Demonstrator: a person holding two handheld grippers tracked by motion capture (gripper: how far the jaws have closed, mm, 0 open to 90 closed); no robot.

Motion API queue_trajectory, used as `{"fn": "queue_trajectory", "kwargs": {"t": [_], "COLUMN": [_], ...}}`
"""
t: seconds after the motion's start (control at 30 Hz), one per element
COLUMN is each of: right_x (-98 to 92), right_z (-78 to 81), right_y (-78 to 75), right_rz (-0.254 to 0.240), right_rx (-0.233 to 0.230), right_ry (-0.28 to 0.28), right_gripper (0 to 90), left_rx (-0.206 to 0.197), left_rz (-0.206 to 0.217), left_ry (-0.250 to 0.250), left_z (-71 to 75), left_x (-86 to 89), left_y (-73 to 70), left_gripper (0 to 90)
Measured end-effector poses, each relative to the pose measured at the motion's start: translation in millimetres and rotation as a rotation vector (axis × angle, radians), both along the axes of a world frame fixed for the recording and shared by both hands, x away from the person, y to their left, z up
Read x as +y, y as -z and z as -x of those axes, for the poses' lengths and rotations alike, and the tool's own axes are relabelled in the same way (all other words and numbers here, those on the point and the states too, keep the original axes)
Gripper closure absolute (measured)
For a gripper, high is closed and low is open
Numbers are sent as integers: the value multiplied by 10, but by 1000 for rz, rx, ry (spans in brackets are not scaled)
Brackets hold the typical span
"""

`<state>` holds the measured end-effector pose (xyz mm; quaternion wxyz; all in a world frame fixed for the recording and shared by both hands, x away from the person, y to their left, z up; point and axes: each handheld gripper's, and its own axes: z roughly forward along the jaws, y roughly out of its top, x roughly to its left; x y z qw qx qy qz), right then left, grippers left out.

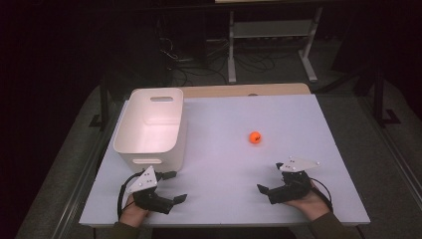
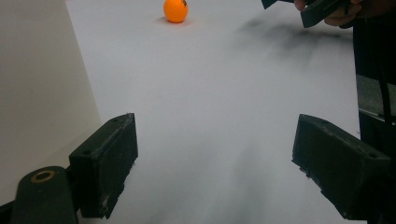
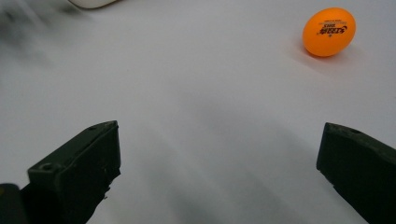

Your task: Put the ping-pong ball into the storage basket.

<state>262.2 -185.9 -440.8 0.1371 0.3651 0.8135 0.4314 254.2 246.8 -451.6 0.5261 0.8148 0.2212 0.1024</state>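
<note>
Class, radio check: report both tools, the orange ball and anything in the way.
Left tool open, empty, low beside white bin. Right tool open, empty. Orange ball loose on table, nearer right tool. Nothing between them.

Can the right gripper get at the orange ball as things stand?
Probably yes: the right gripper stands open, and bare table lies between it and the orange ball, with nothing in the way.

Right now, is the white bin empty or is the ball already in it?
Empty, as far as its visible inside shows. The bin holds nothing there, and the orange ball lies out on the table.
</note>
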Motion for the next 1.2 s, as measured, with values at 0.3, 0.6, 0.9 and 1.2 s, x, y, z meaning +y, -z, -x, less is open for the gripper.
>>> {"fn": "queue_trajectory", "kwargs": {"t": [0.3, 0.6, 0.9, 1.2], "right_x": [4, 13, 22, 19], "right_z": [15, 7, 0, -39], "right_y": [-14, -31, -50, -74], "right_rz": [-7, -12, -10, -5], "right_rx": [-2, -5, -11, -20], "right_ry": [-9, -11, -13, -6], "right_gripper": [0, 0, 0, 0], "left_rx": [2, -6, -4, -3], "left_rz": [1, 1, 2, 1], "left_ry": [0, 1, 1, 2], "left_z": [-4, 7, 7, 6], "left_x": [-2, 1, -2, 0], "left_y": [1, 0, 0, 0], "left_gripper": [140, 140, 140, 140]}}
